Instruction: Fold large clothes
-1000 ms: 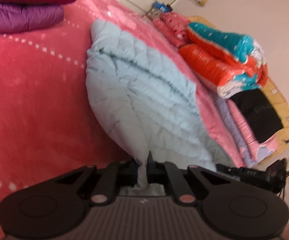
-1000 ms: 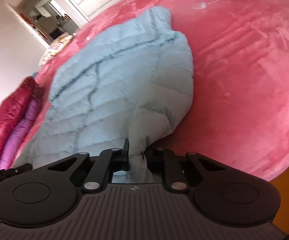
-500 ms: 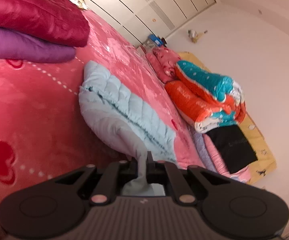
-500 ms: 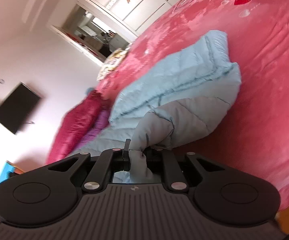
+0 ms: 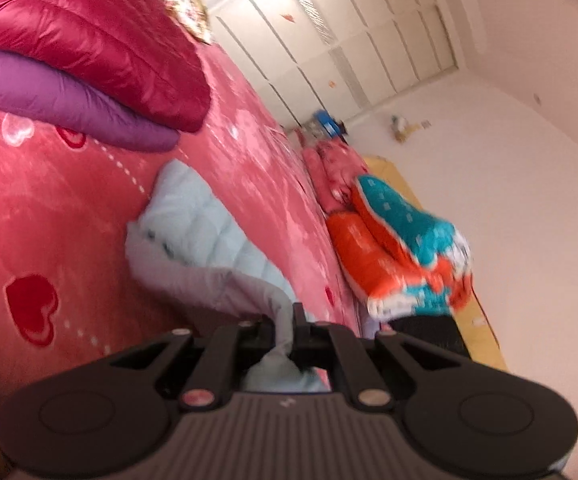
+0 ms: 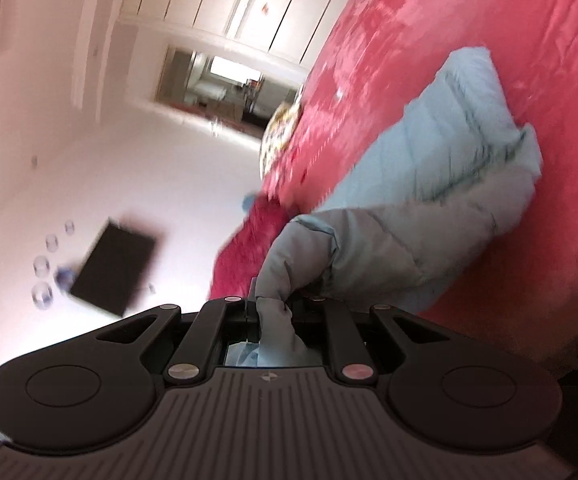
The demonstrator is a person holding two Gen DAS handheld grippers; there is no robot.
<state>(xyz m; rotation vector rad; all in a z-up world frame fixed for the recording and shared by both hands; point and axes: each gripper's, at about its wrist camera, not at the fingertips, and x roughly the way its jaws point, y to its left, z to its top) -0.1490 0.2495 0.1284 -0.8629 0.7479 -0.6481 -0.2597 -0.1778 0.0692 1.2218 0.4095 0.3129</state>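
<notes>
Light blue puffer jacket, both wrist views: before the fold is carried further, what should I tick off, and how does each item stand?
1. Left gripper shut on light blue jacket: ok.
2. Right gripper shut on the jacket: ok.
3. Far end of jacket resting on pink blanket: ok.
4. Landing area clear of the magenta and purple jackets: ok, they lie apart.
5. Held corners level with each other: cannot tell.
6. Sleeves tucked inside: cannot tell, views blurred.

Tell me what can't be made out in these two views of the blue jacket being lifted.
- Left wrist view: the left gripper body hides the near hem of the blue jacket.
- Right wrist view: motion blur smears the jacket's stitching; the right gripper covers the pinched edge.
- The person's hands: outside both frames.
</notes>
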